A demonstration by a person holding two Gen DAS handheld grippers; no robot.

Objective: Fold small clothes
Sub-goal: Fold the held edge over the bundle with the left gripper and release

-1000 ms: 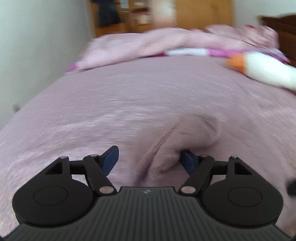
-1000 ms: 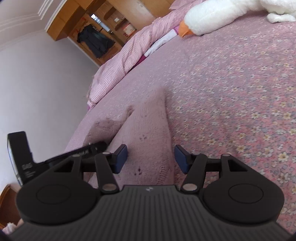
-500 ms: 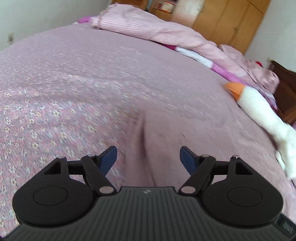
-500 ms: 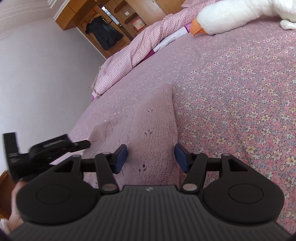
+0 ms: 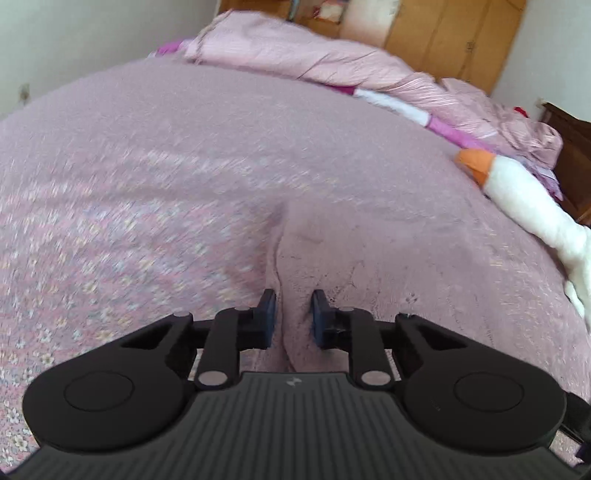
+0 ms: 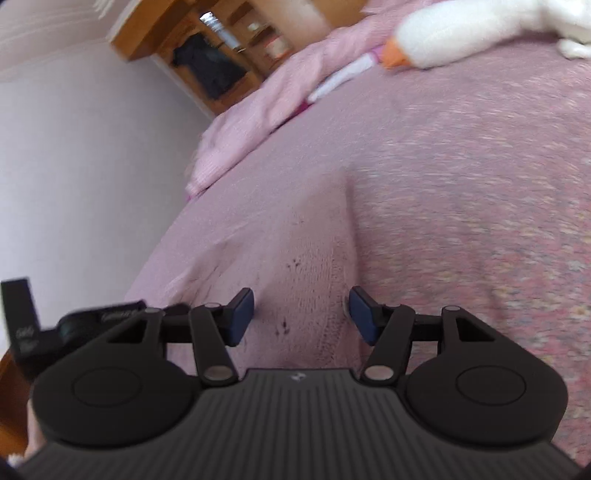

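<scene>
A small pink knitted garment (image 5: 369, 258) lies flat on the floral pink bedspread (image 5: 129, 177). My left gripper (image 5: 293, 314) is shut on the garment's near left edge, with a fold of knit pinched between the blue pads. In the right wrist view the same garment (image 6: 295, 240) stretches away from me. My right gripper (image 6: 301, 314) is open, its pads either side of the garment's near right edge. The left gripper's body (image 6: 74, 325) shows at the left of that view.
A white plush goose with an orange beak (image 5: 517, 188) lies on the bed's right side, also in the right wrist view (image 6: 461, 33). A rumpled pink duvet (image 5: 332, 62) lies along the far end. Wooden wardrobes (image 5: 443, 33) stand behind; a white wall (image 6: 74, 166) is left.
My left gripper has closed from wide open onto the garment's left edge. The right gripper stays open over the right edge. Both views shifted slightly and are blurred.
</scene>
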